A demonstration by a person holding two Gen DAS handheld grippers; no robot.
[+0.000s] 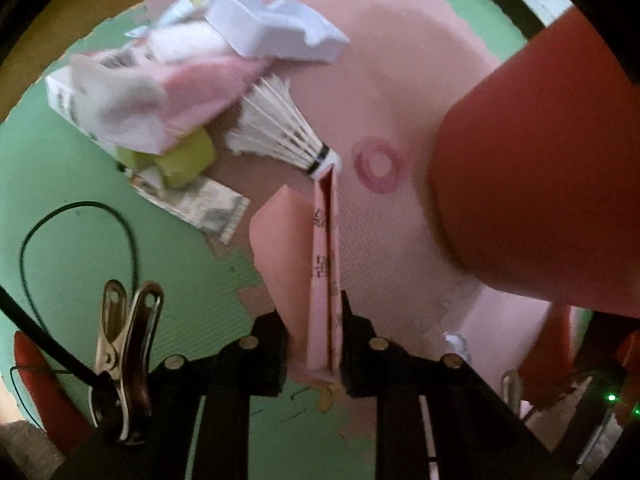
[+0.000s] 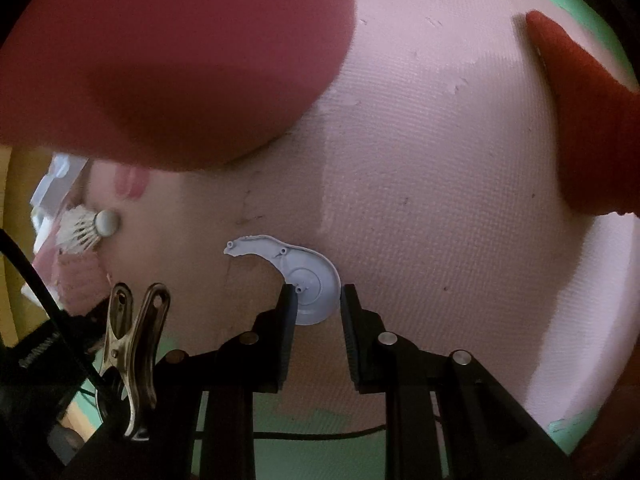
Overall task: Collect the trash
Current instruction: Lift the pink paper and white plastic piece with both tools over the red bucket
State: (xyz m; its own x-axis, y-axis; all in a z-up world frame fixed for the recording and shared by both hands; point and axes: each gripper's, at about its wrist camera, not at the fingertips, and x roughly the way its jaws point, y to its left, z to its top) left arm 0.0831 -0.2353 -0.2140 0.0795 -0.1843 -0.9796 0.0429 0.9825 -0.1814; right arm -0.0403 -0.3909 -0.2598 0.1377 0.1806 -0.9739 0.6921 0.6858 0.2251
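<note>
Left hand-held gripper [image 1: 334,344]: pinching a flat pink box [image 1: 324,280], lifted off the pink mat [image 1: 400,80].

Right hand-held gripper [image 2: 318,300]: squeezing a grey plastic piece [image 2: 308,280], down low over the mat.

At 11 o'clock from the pink box: a white shuttlecock [image 1: 280,128], then a heap of trash [image 1: 160,80] with torn paper, wrappers and a yellow bit.

At 2 o'clock: a pink ring [image 1: 380,166].
</note>
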